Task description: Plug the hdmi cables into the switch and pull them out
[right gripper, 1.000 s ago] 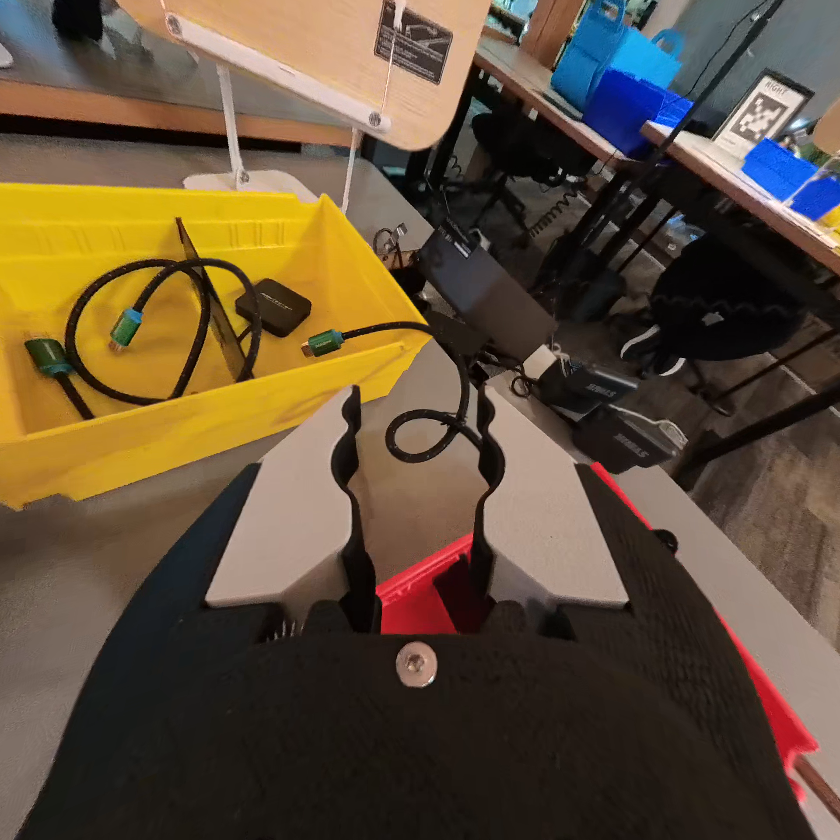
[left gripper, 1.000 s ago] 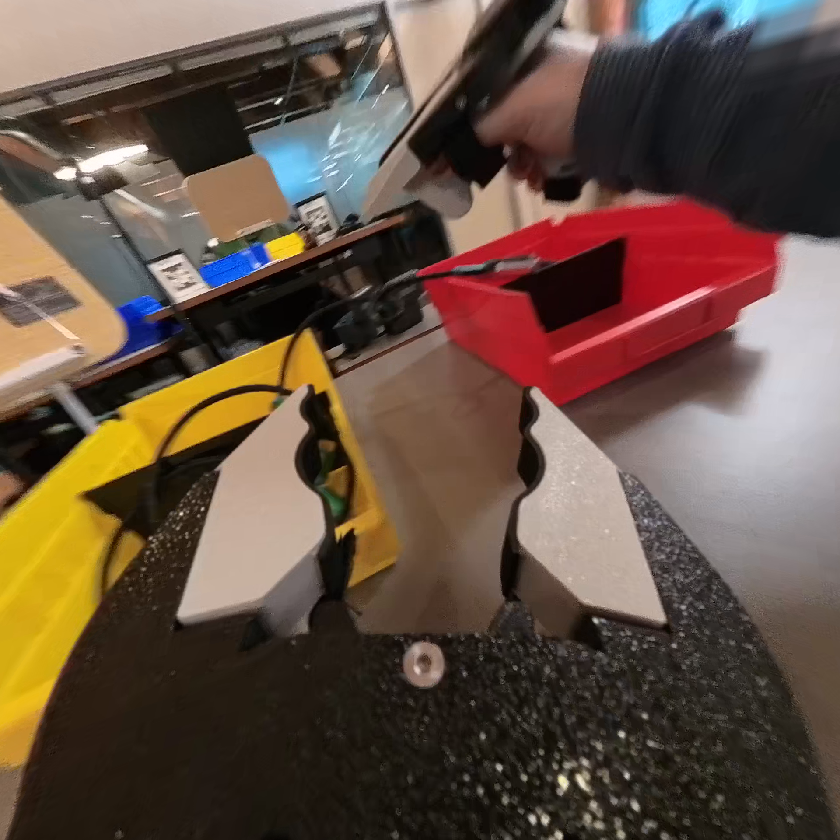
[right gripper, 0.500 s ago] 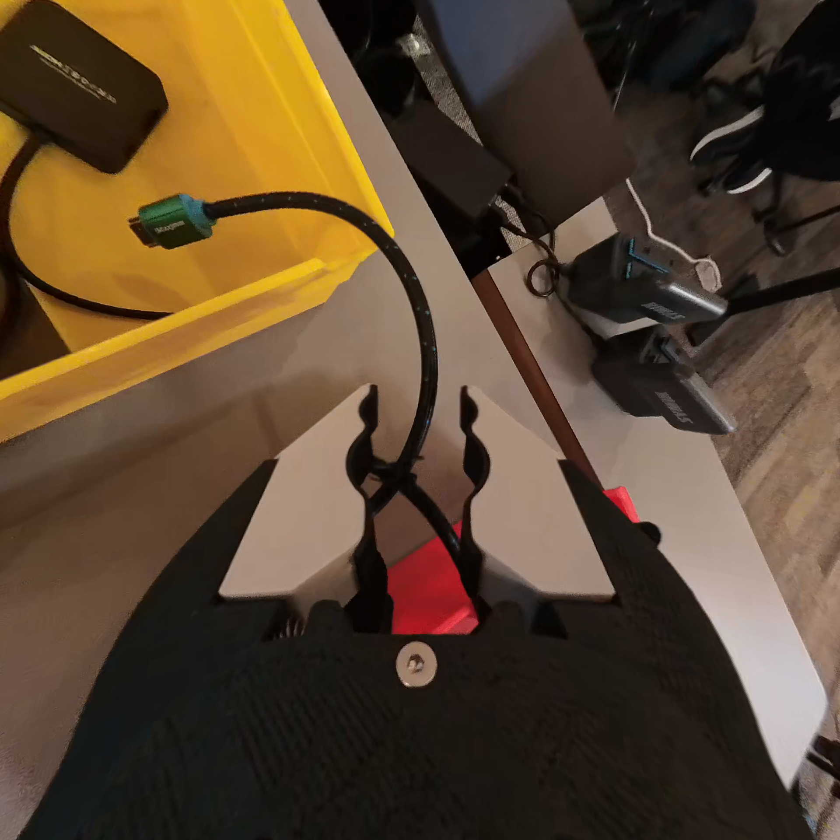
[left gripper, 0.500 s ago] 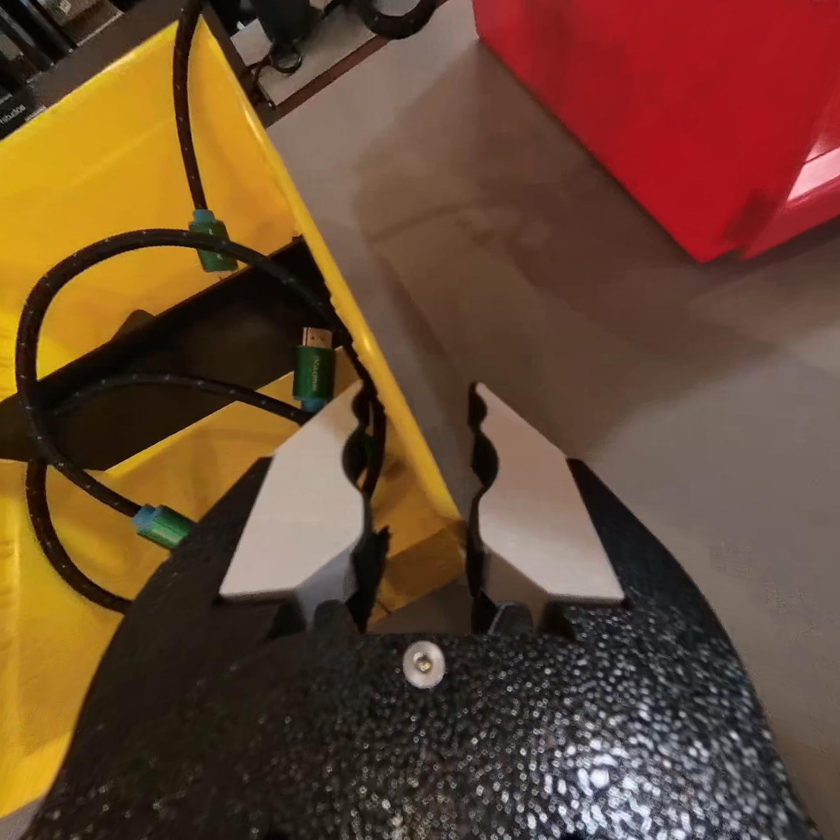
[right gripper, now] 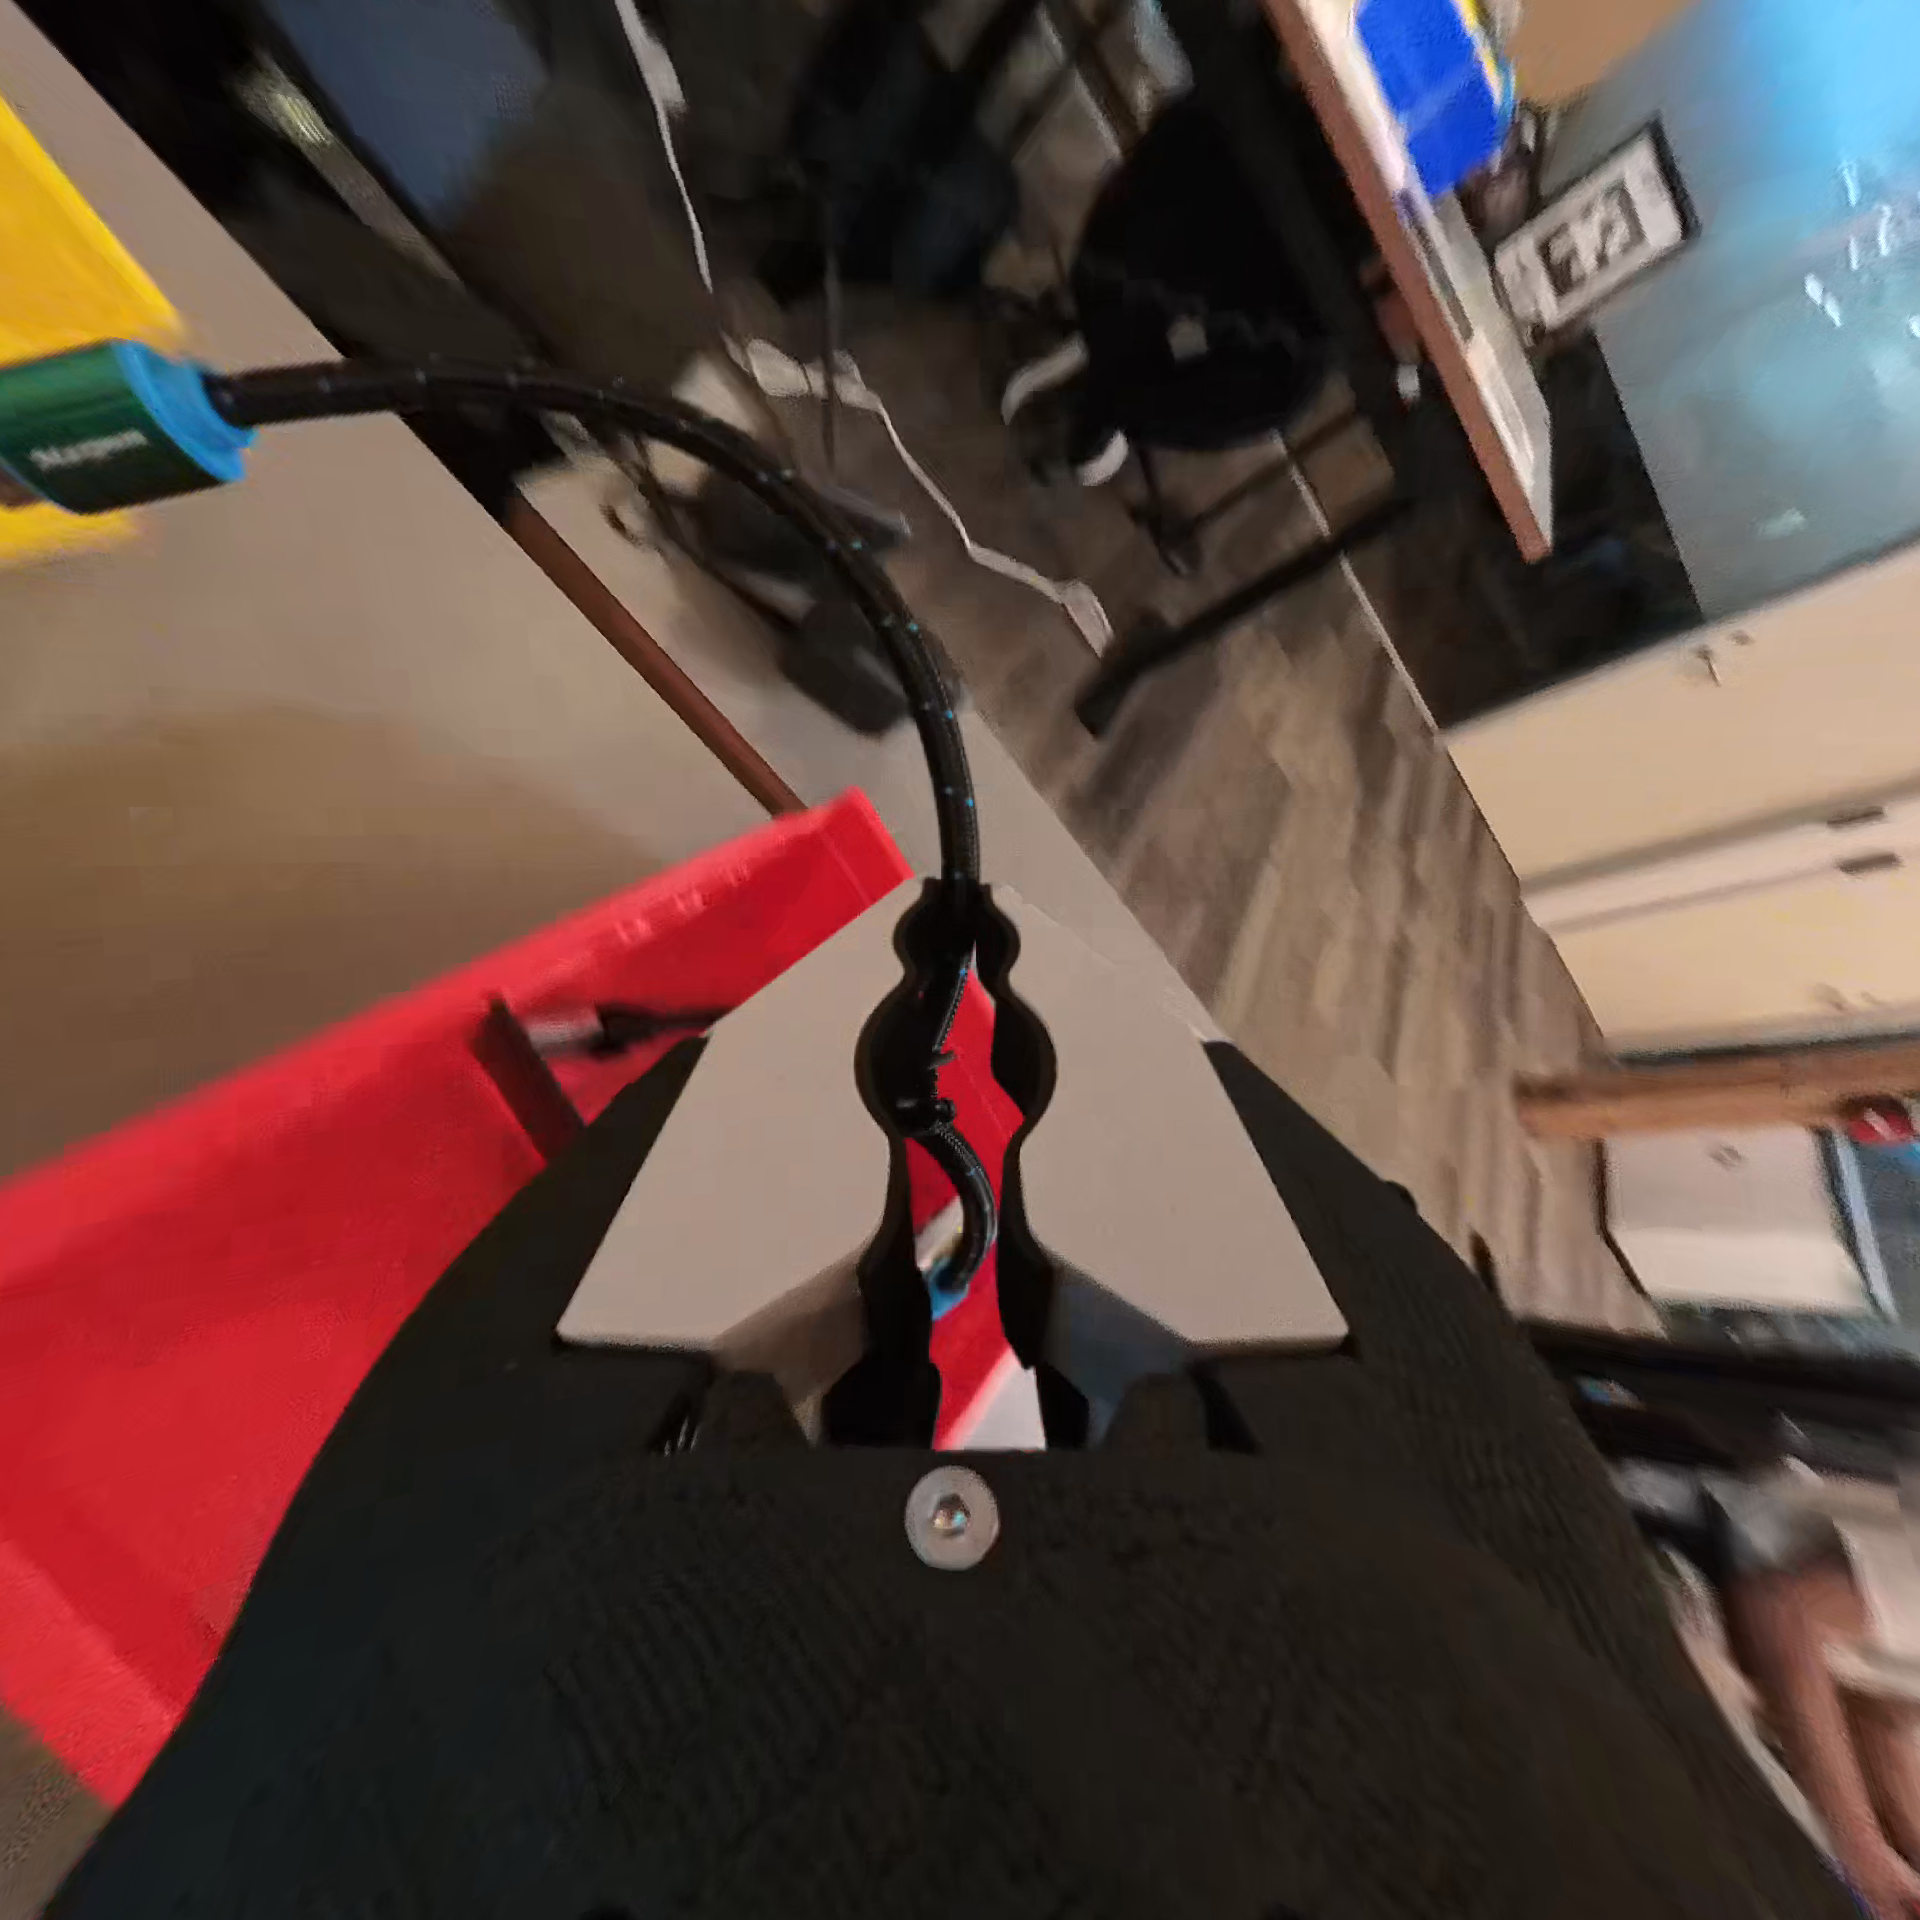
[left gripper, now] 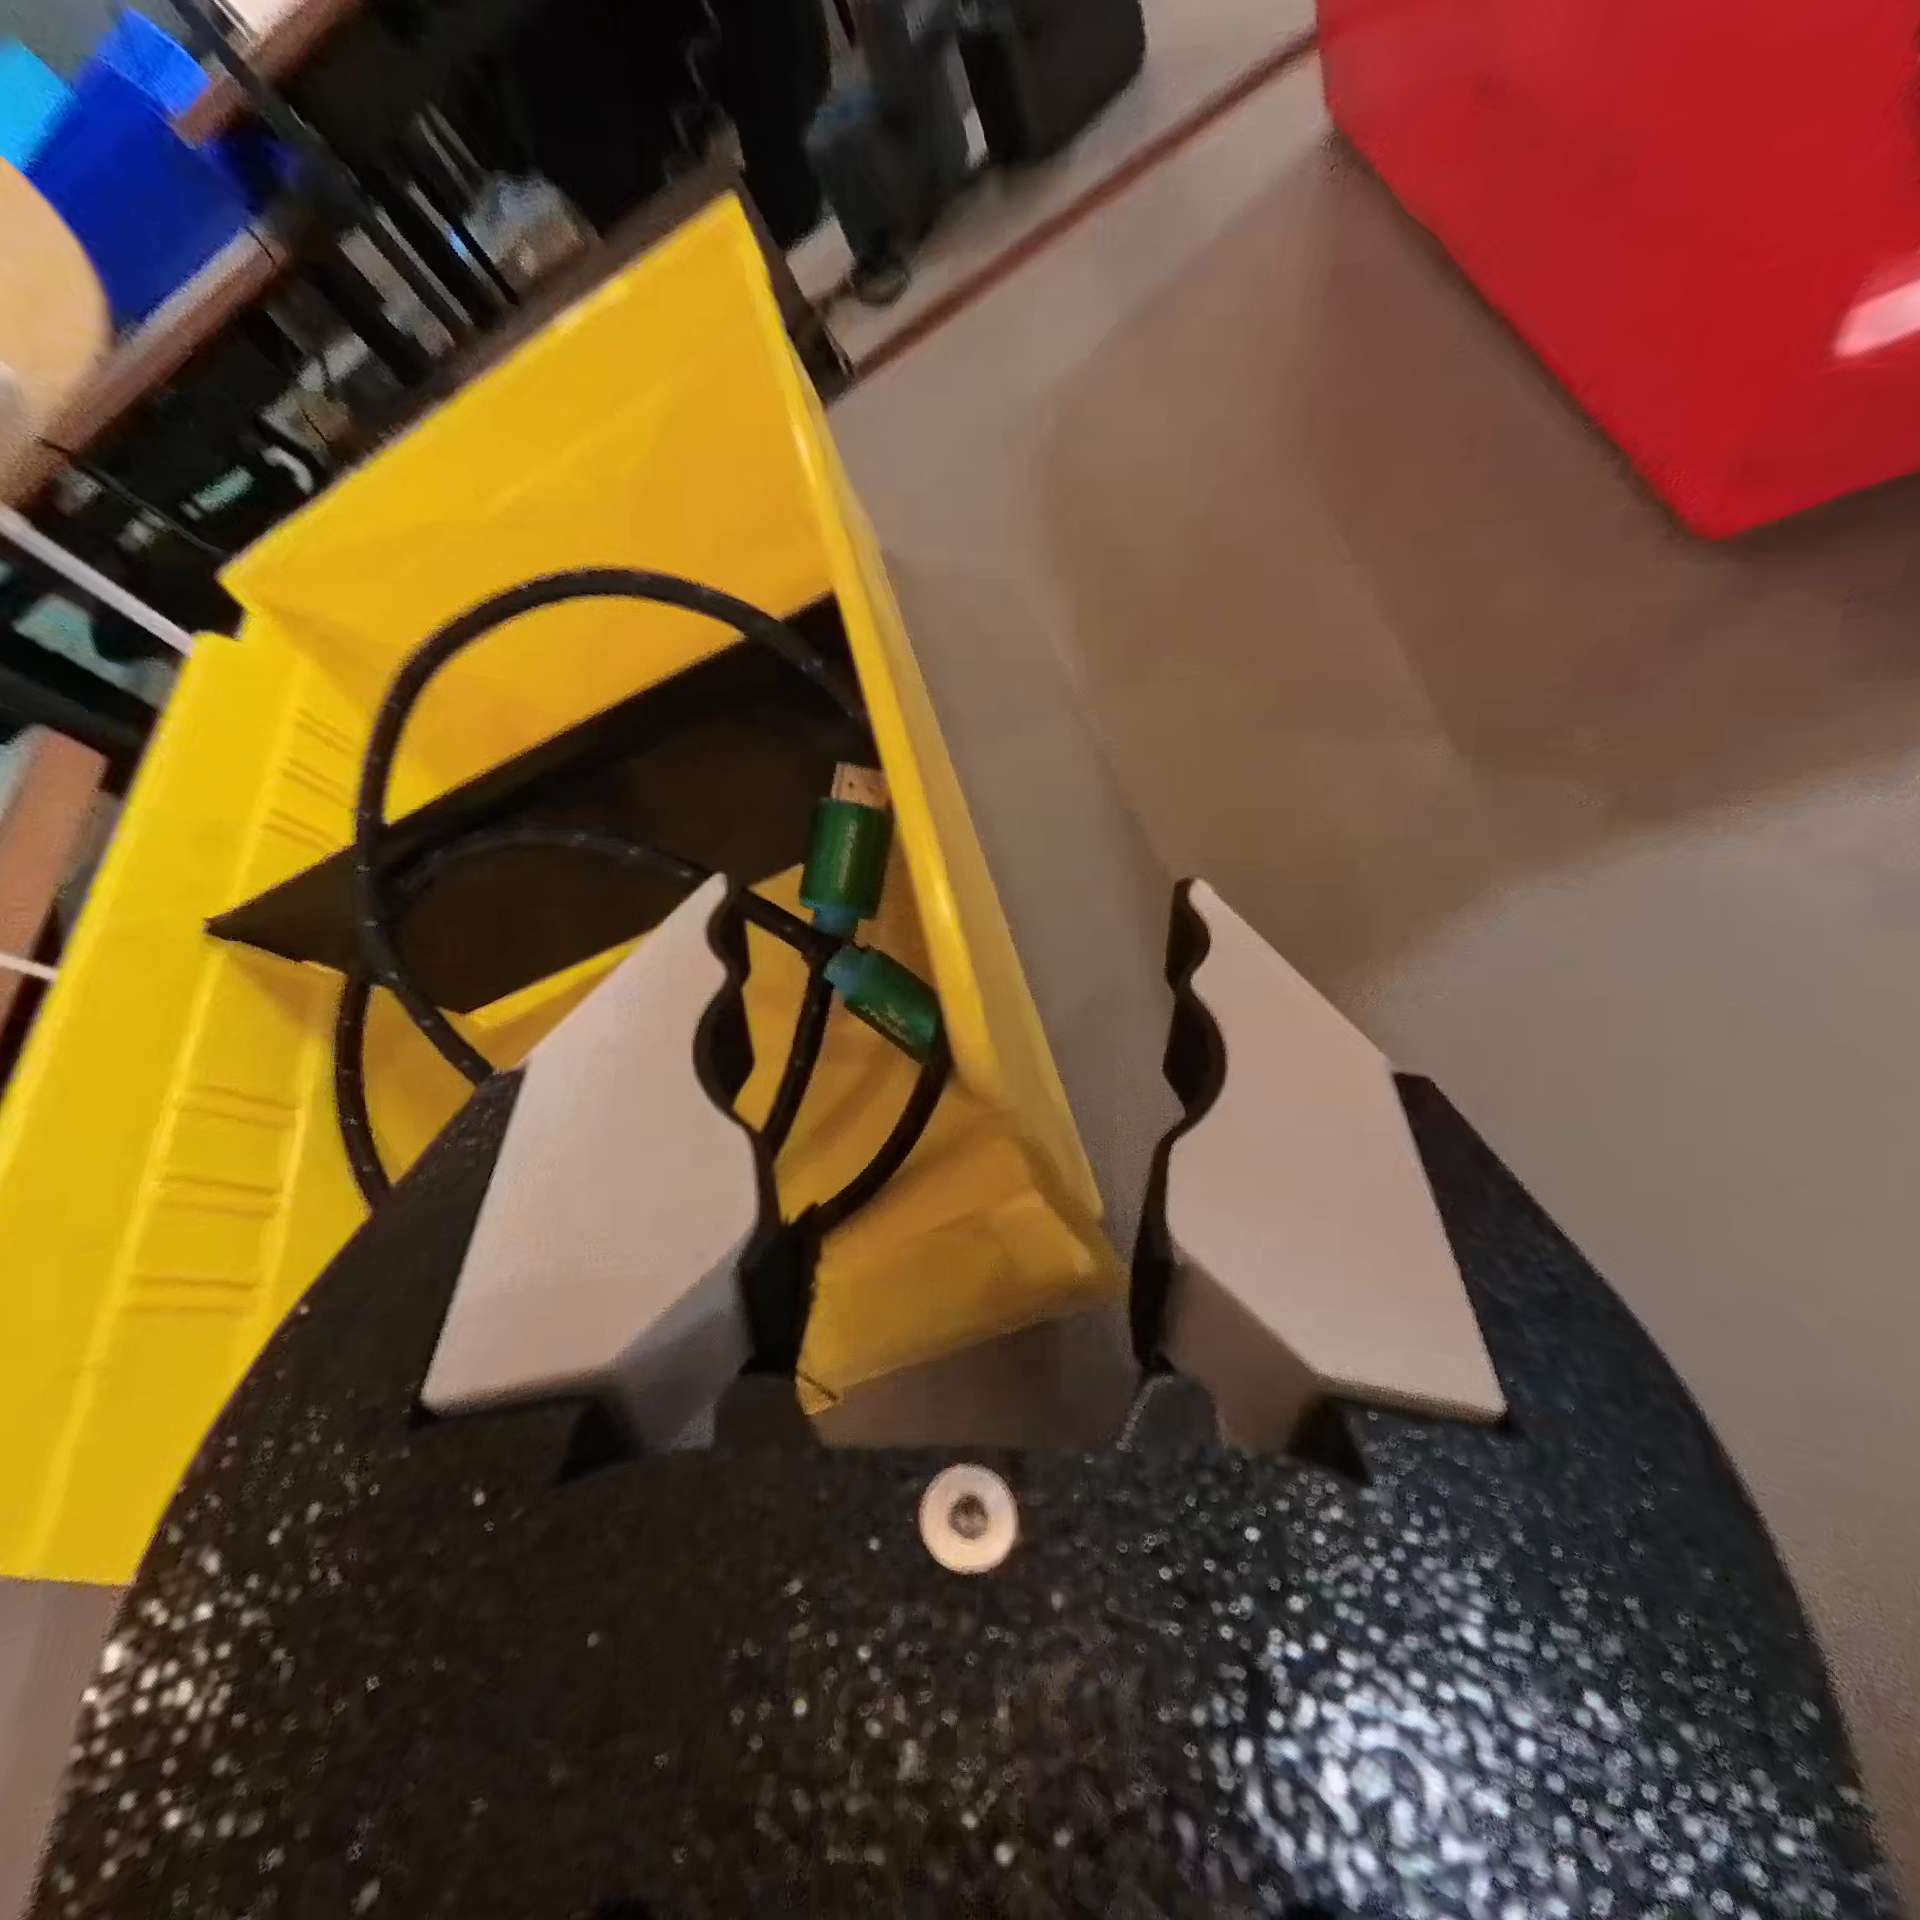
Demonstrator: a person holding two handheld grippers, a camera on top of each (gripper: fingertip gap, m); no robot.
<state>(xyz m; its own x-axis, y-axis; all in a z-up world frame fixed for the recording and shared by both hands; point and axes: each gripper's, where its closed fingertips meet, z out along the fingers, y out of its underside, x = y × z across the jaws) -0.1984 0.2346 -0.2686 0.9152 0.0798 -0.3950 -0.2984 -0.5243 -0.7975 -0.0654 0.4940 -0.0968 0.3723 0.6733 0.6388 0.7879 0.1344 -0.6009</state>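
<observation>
In the left wrist view my left gripper point(left gripper: 951, 914) is open and empty above the near right corner of the yellow bin point(left gripper: 260, 1039). Black braided HDMI cables point(left gripper: 374, 831) lie coiled in the bin, with two green plugs point(left gripper: 847, 862) next to its right wall. In the right wrist view my right gripper point(right gripper: 961, 894) is shut on a black braided HDMI cable point(right gripper: 914, 644). The cable arcs up and left to its green plug with a blue collar point(right gripper: 104, 426), which hangs in the air. The switch is not in view.
A red bin point(left gripper: 1610, 260) stands right of the yellow one; in the right wrist view the red bin point(right gripper: 364, 1195) lies under my gripper, with a dark divider point(right gripper: 520, 1081) inside. The grey table point(left gripper: 1351, 727) shows between the bins. Its far edge point(right gripper: 665, 665) drops to the floor. Left tips to right tips: about 35 cm.
My right gripper has shut on the cable and swung over the red bin, pulling the green plug out of the yellow bin. My left gripper opened wider and drew back from the yellow bin.
</observation>
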